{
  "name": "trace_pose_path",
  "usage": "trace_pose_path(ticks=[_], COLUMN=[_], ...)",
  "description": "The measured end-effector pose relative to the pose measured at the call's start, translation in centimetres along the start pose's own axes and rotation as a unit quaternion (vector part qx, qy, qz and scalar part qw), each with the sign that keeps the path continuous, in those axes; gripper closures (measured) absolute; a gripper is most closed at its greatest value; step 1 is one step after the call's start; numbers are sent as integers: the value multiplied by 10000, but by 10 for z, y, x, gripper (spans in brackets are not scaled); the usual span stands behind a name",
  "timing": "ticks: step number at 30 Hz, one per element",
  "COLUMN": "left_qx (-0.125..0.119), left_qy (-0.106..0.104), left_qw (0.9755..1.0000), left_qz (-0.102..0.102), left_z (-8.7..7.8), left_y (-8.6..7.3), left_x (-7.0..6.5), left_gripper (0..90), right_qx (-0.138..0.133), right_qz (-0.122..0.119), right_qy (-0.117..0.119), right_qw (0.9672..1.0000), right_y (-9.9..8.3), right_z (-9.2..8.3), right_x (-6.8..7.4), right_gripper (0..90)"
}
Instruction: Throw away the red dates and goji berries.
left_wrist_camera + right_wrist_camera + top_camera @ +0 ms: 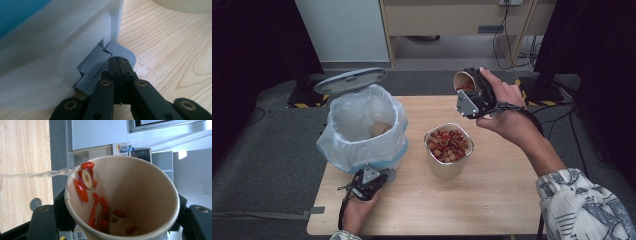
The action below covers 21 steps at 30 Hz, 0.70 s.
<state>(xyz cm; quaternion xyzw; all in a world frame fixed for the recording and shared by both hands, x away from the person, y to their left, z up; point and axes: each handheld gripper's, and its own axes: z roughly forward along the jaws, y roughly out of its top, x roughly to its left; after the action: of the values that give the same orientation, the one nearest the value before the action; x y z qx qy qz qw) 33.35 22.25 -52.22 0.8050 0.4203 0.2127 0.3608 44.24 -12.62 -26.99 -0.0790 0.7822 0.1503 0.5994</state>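
A wooden table on grey carpet.

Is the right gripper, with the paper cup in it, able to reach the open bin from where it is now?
Probably yes: the bin stands open beside the strainer bowl, and nothing blocks the right gripper holding the paper cup.

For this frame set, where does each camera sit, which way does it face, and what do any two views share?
High view: above the person's side, facing forward and down on the table; both forearms show.
Left gripper view: on the left hand-held gripper, facing the bin base; its shut black jaws press the pedal.
Right gripper view: on the right hand-held gripper, facing into the tilted paper cup; jaws flank it.
Shared: high and right views show the cup pouring liquid.
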Motion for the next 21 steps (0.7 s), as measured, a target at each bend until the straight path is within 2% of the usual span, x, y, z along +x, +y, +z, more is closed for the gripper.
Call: trace_pose_path(ticks=[6, 21], left_qx=[1, -1], left_qy=[1, 0], left_qw=[10000, 10000], left_qz=[1, -4], left_z=[0, 0], left_y=[0, 0], left_x=[0, 0], left_gripper=[891, 891], right_qx=[73, 154], right_qz=[-304, -750], right_qy=[-56, -166], right_qw=[9995, 9969], right_y=[2, 8], right_z=[-2, -4], right_x=[0, -1], right_gripper=[302, 303])
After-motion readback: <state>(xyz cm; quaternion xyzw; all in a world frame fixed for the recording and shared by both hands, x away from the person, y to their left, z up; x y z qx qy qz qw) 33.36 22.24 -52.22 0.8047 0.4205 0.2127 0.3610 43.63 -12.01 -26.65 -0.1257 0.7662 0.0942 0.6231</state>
